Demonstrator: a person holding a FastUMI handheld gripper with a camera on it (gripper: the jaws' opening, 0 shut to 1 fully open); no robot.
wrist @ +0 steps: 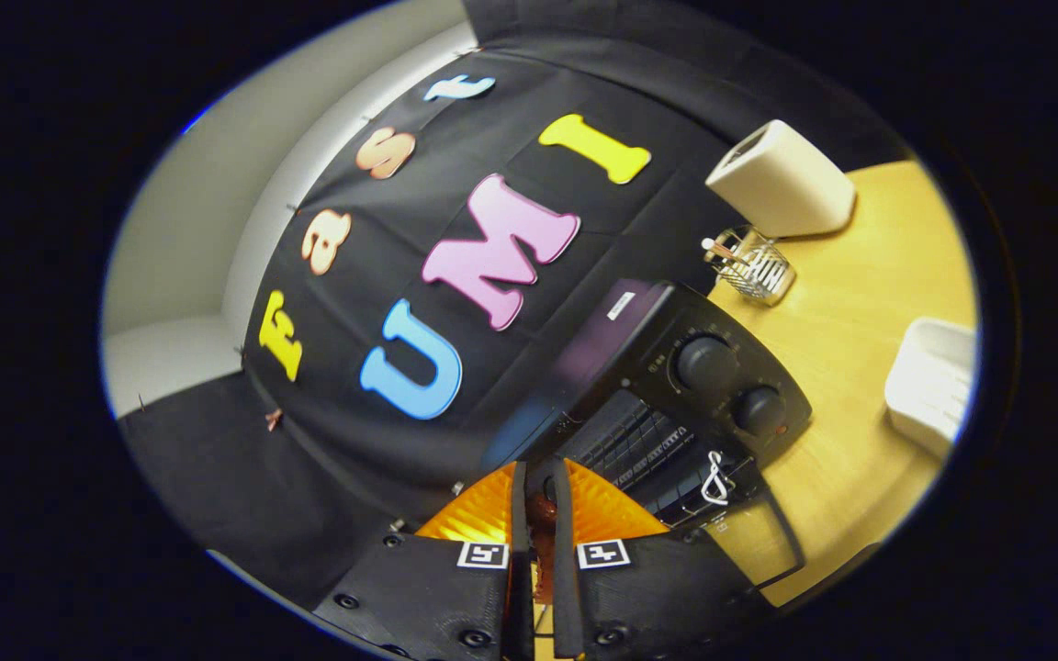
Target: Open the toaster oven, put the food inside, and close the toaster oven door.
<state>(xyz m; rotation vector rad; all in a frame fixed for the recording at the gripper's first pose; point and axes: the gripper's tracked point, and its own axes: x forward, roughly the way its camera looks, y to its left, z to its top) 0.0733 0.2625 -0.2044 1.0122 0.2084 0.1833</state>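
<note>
Biggest thing here is the wooden table point(869, 303), with the black toaster oven point(676, 386) sitting on it against the booth's cloth wall. Its door point(759, 542) looks already dropped open, glass panel lying flat toward the front, and the wire rack point(630, 441) inside is exposed. Two knobs point(708, 363) sit on the control panel beside the cavity.

Further back on the table there's a white toaster-looking box point(782, 179), a small wire holder point(754, 266) just in front of it, and a white tray point(933, 381) off past the oven's knob side.

The gripper point(538, 528) is nearly closed, its orange fingers point(483, 509) squeezed on something small and reddish-brown, the food point(543, 523) by the look of it. The oven's opening lies just ahead of the fingertips and a bit off to the knob side, so the next move probably turns on pushing forward and slightly that way onto the rack.

Hard to say what the food really is; only a sliver shows between the pads. The oven's far side is hidden behind the fingers, and the whole view is tilted.
</note>
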